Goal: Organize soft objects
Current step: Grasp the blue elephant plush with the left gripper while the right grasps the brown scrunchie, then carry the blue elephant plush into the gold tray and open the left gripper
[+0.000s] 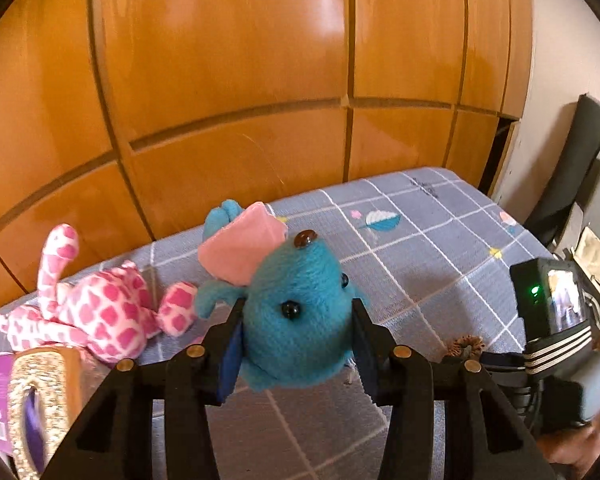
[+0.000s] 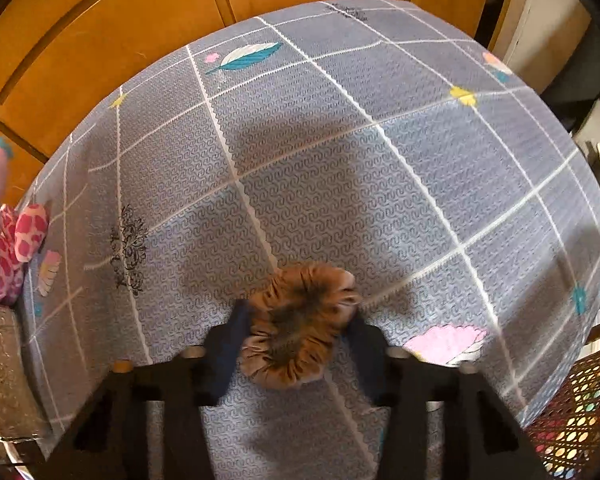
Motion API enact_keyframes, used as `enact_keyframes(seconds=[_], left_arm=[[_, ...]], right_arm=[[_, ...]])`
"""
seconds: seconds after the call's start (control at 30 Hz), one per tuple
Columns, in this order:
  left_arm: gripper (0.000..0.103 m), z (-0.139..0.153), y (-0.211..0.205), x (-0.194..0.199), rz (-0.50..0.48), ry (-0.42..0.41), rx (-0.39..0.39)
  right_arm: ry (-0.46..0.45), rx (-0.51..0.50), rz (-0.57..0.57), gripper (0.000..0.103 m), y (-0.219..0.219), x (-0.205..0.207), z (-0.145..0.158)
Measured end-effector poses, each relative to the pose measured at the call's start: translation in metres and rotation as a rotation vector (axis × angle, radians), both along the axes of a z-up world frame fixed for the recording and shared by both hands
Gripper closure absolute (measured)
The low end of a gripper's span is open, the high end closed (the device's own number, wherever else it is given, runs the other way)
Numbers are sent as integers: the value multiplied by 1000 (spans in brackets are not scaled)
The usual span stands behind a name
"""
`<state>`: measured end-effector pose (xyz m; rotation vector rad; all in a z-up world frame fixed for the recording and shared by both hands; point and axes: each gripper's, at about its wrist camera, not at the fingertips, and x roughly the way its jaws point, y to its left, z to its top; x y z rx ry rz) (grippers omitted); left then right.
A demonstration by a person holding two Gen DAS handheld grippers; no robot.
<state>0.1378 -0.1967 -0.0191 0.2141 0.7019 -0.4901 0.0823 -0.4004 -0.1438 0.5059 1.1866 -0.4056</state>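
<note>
Grey checked bedsheet (image 2: 380, 180), blue plush (image 1: 296, 320) face-up lengthwise in left tool (image 1: 298, 344)

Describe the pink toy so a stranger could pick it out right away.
Look at the grey checked tablecloth in front of the wooden panels. At its left end lies a plush toy on its side. It alone is white with pink patches; the toy beside it is blue.
</note>
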Motion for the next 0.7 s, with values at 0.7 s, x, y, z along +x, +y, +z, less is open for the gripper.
enact_keyframes(seconds=[0.7], left_arm=[[54,55,105,8,239,-110,-49]], right_arm=[[35,-75,61,74,16,14,-5]])
